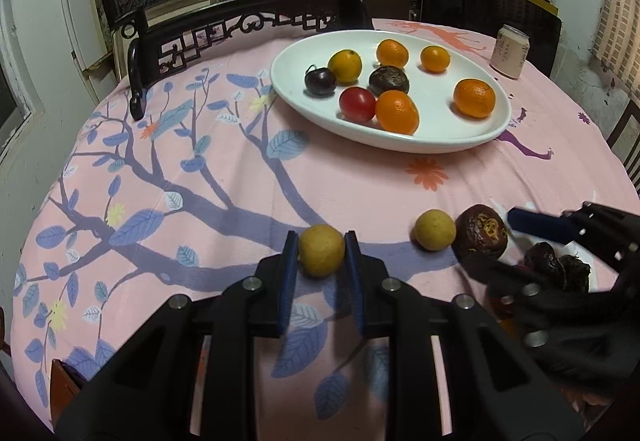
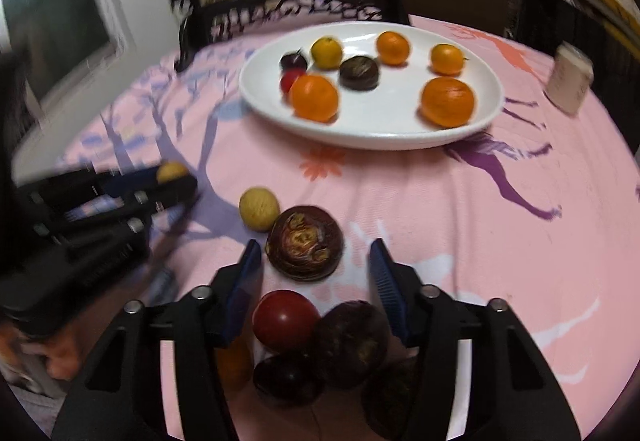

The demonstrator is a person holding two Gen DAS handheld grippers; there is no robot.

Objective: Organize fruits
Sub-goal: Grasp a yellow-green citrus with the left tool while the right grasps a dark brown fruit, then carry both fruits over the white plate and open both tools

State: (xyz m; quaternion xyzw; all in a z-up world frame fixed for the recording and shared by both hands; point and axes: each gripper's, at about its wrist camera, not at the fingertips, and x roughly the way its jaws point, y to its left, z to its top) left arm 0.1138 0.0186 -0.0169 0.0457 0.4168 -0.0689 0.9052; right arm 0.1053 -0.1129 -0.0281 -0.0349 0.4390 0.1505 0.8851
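Two claws are mine to watch: my left claw [image 1: 321, 255] is clamped on a yellow fruit [image 1: 321, 250] resting on the desk [image 1: 360, 185]. My right claw [image 2: 316, 261] stands partly open, gripping nothing, a dark brown fruit [image 2: 305, 242] between its tips and a red fruit [image 2: 285, 319] nearer its base. Beyond both sits the white plate [image 1: 460, 139] of oranges.

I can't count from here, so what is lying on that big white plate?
On the white plate lie eight fruits: five orange citrus fruits, a red fruit, a dark purple fruit and a wrinkled brown one. Whether anything lies hidden behind them cannot be seen.
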